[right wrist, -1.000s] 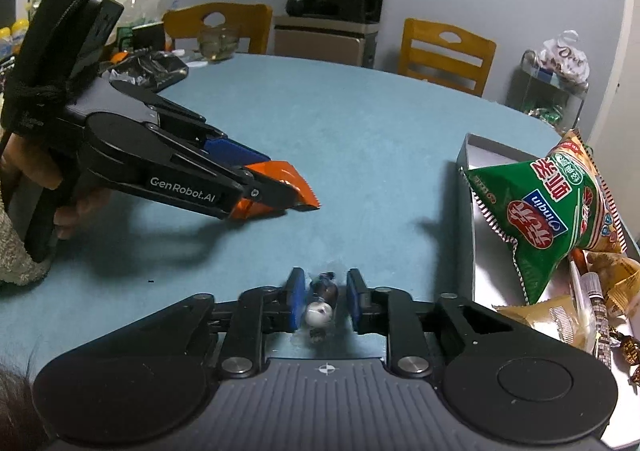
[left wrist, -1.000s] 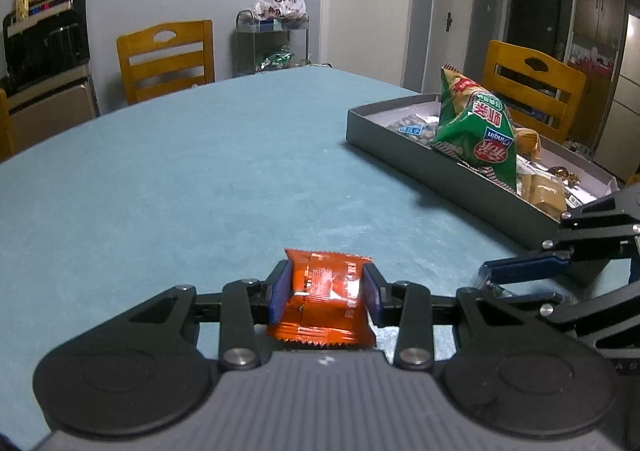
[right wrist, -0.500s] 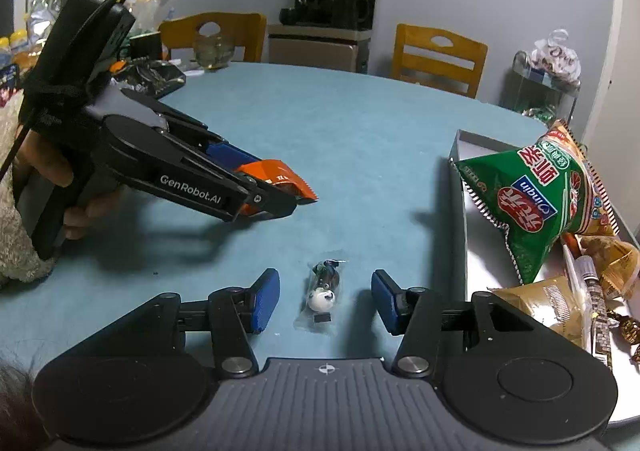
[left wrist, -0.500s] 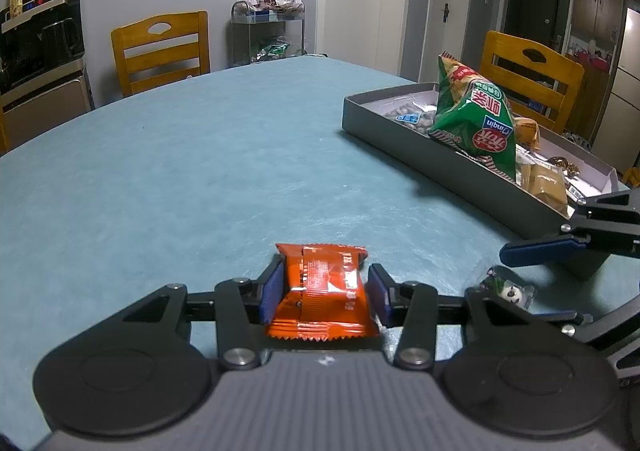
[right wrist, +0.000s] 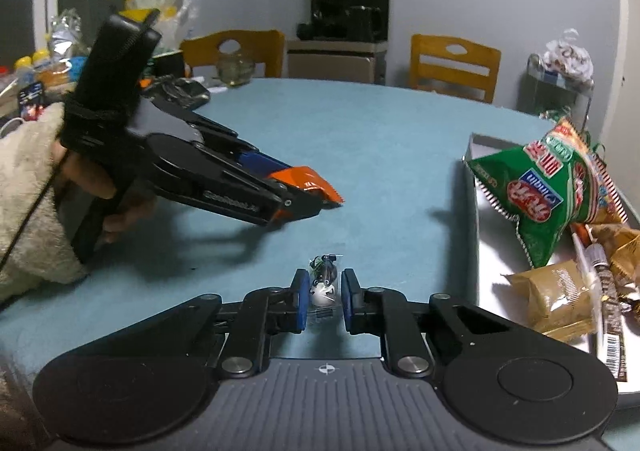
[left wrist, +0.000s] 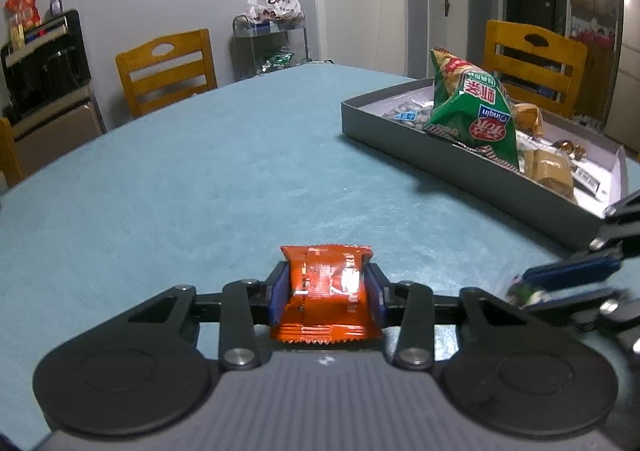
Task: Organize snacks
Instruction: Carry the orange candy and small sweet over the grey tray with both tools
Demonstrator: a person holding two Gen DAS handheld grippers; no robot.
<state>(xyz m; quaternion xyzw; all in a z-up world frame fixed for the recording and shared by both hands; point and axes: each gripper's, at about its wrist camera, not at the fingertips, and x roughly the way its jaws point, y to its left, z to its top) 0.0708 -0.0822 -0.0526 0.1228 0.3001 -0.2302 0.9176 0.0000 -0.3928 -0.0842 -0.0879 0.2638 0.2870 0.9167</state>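
The right gripper [right wrist: 323,299] hovers low over the teal table [right wrist: 380,155], fingers clamped on a small clear-wrapped candy [right wrist: 322,288]. To its left, the left gripper [left wrist: 326,291], tilted downward above the table, pinches a crinkled orange snack packet [left wrist: 325,291]. Beyond, a grey tray [left wrist: 460,167] holds a green chip bag [left wrist: 476,115].

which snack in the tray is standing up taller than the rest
The green chip bag, propped up near the far end of the grey tray. The tan wrapped snack and other small packets lie low below it.
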